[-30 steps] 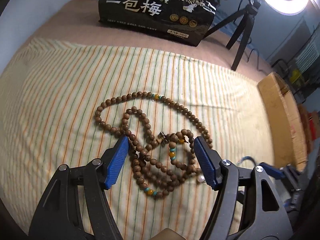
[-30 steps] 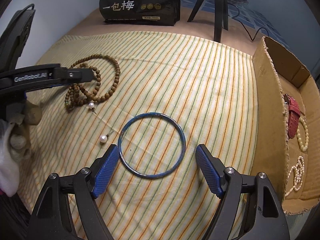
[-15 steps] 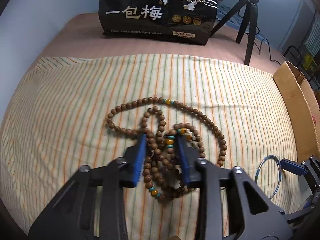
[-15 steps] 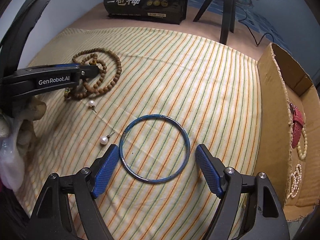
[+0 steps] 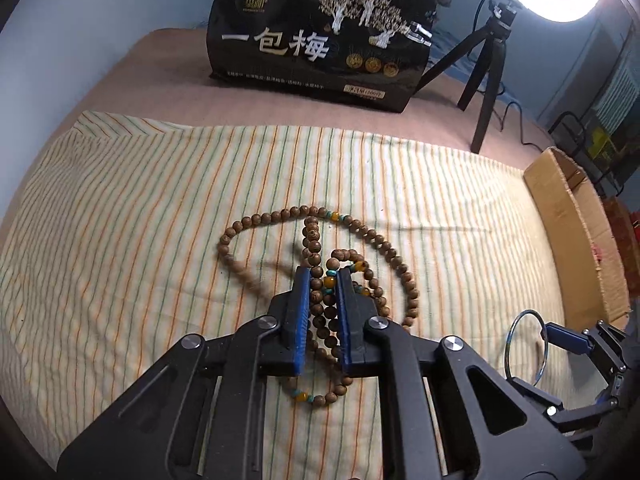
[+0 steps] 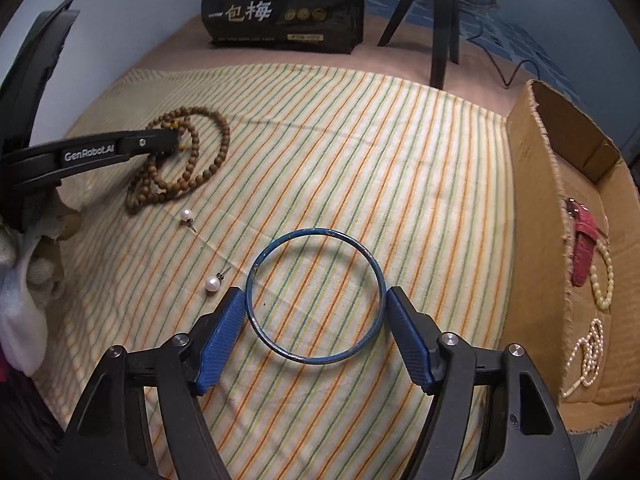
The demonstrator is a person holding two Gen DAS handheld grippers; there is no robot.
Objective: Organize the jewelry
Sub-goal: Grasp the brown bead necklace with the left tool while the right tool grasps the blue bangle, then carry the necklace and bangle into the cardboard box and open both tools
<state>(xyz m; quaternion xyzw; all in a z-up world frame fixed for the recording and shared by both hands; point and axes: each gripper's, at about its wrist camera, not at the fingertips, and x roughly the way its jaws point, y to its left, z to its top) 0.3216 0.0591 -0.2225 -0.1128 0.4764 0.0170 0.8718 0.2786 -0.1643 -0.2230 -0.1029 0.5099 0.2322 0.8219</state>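
The left claw (image 5: 323,280) is pinched nearly closed on strands of the wooden bead necklace (image 5: 376,240), which lies coiled on the striped cloth (image 5: 120,220) at centre frame; the beads are brown with a few teal and amber ones. The right claw (image 6: 314,300) stands wide with its jaws closing around the blue bangle (image 6: 316,296), both pads right at the ring's outer rim. The bangle lies flat at lower centre, two pearl earrings (image 6: 212,283) to its left, a cardboard box (image 6: 536,184) at the right edge
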